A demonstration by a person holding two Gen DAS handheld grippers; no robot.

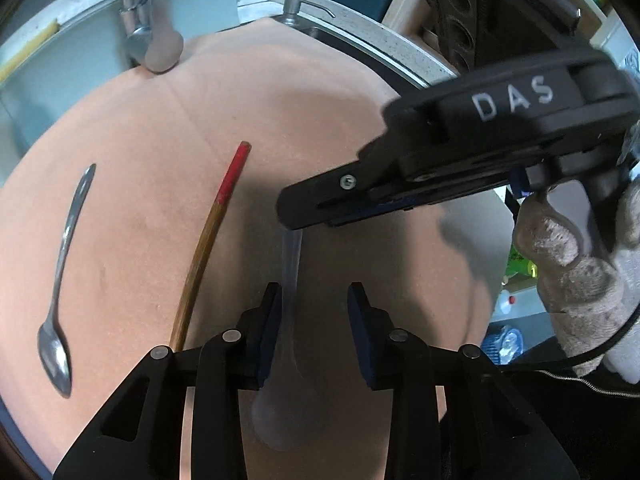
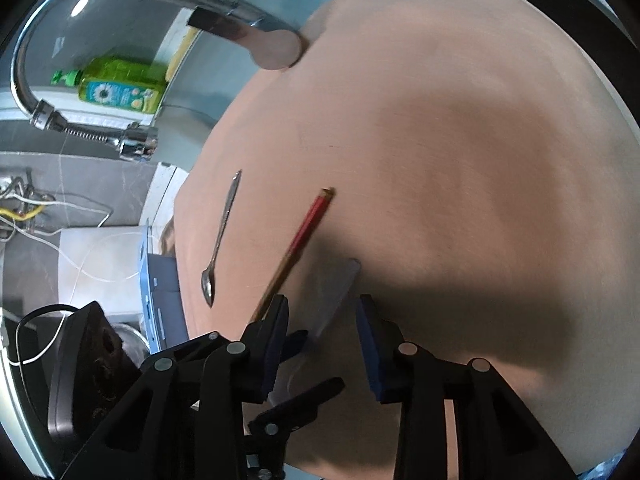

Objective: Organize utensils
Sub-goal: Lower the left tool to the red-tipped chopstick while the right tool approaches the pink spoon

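Note:
A clear plastic spoon [image 1: 291, 264] lies on the peach mat [image 1: 160, 128], bowl toward the left wrist camera. My left gripper [image 1: 316, 312] stands open astride its handle; the handle runs close along the left pad, and the right pad is well clear. My right gripper [image 1: 292, 208] reaches in from the right, with its tips over the handle's far end. In the right wrist view the clear spoon [image 2: 338, 288] lies between the spread pads of the right gripper [image 2: 324, 316], which is open. A metal spoon [image 1: 60, 280] and a red-tipped wooden chopstick [image 1: 212, 240] lie to the left.
A chrome faucet [image 1: 152, 40] and a soap pump [image 1: 292, 4] stand past the mat's far edge. A green bottle [image 2: 116, 88] stands on the ledge behind the faucet [image 2: 248, 32]. A gloved hand [image 1: 580, 264] holds the right gripper's handle.

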